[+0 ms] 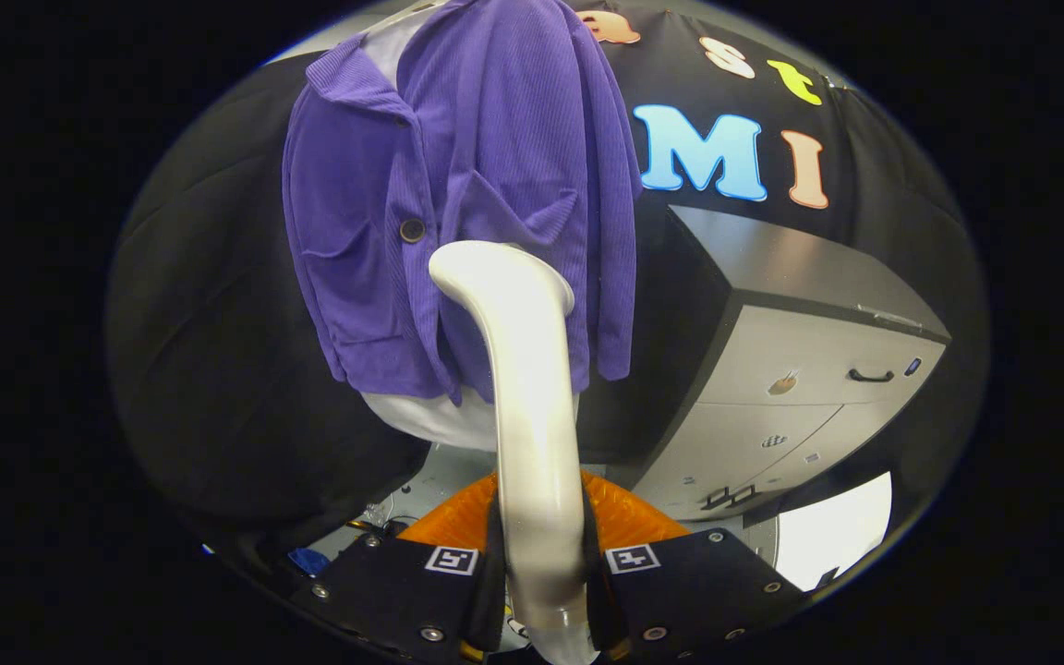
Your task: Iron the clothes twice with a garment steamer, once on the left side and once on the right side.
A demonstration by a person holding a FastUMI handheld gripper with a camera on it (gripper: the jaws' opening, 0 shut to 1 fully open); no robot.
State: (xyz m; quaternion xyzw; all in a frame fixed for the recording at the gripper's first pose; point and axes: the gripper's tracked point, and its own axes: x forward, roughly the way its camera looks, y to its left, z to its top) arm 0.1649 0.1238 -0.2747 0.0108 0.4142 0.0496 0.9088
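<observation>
A purple buttoned shirt (458, 194) hangs over a white form (430, 420) against the black booth wall. The gripper (541, 591) has both fingers pressed on the handle of the white garment steamer (527, 388), whose head rests against the shirt's front just right of the button placket. Further right, beyond the fingers, stands a grey drawer cabinet (800, 369), well apart from the shirt.

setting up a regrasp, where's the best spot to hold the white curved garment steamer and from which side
Grip the white curved garment steamer on its straight lower handle, fingers closing from either flank, as the gripper does now, shut on it. That stretch is narrow and even; the bent head up top must stay free to face the purple ribbed shirt.
</observation>
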